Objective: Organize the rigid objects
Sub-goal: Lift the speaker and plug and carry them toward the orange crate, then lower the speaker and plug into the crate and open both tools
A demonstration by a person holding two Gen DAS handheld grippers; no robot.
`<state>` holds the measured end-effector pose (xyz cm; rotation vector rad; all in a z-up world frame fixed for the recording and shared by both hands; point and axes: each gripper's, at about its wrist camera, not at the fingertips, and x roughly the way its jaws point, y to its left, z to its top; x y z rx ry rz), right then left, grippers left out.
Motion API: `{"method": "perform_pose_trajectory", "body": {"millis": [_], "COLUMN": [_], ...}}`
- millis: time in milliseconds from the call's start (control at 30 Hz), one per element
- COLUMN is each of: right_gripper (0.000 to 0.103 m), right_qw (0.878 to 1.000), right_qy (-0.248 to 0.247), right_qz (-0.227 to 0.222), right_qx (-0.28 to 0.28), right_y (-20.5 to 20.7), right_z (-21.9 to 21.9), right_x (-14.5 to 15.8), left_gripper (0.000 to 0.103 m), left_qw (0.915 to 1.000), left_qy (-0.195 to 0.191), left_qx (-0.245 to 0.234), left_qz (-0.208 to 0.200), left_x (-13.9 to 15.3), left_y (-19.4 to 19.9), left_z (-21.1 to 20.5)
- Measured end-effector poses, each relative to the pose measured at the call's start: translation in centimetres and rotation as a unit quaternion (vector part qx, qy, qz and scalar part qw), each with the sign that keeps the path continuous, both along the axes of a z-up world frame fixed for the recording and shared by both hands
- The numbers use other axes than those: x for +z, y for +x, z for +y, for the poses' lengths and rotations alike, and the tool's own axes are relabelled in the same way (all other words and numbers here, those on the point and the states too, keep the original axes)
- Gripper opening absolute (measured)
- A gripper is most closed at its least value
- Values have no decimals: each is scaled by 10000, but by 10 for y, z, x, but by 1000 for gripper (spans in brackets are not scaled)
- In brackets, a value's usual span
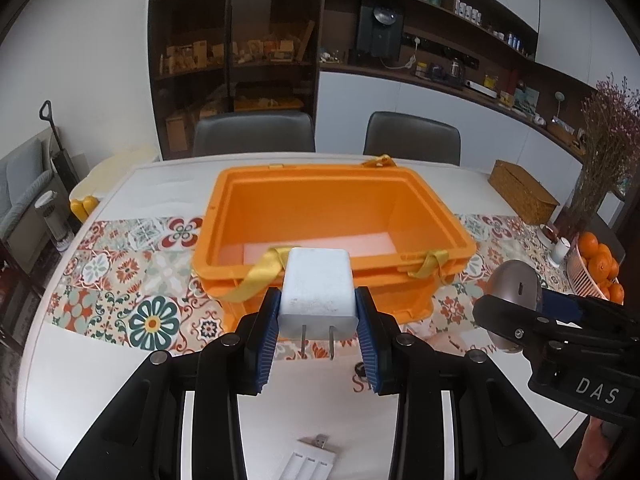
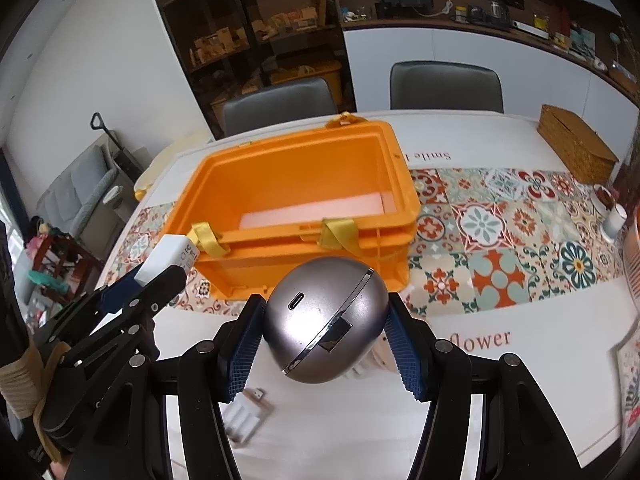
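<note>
- The orange bin stands open on the worktop; only a pale flat sheet shows on its floor, and 2 yellow straps hang over the near rim.
- The left gripper is clamped on a white charger, held above the worktop at the bin's 6 o'clock side, its 2 prongs pointing toward the camera.
- The right gripper is clenched around a silver egg-shaped case, its long axis tilted toward 1 o'clock, near the bin's front wall.
- A white strip with a USB plug lies on the worktop below.
</note>
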<state>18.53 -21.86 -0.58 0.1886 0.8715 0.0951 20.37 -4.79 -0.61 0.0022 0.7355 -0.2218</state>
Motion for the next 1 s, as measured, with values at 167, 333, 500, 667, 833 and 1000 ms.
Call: {"method": "perform_pose_trajectory", "body": {"millis": [167,333,500,667,833,1000], "right_gripper": [60,60,60,60,60,60], "right_qw": [9999,9997,9996,9995,9995,9996], "right_qy": [20,32,24,-2,-24,-52], "right_qz": [-104,-188,-229,-244,-213,-159], "right_qx": [63,125,172,219,242,235], "right_y": [8,17,28,42,60,79], "right_z": [1,3,5,6,8,8], "right_x": [6,11,15,16,15,14], "left_gripper": [37,37,37,37,37,37], "left_qw": [9999,9998,9997,9997,9997,9997], "left_qy": [31,58,55,66,67,73], "left_qx": [40,87,112,116,124,168], "left_qz": [-110,-177,-207,-212,-205,-139], "left_x": [7,11,14,14,14,11], "left_y": [5,14,26,40,56,75], "left_z": [1,3,4,3,3,4]}}
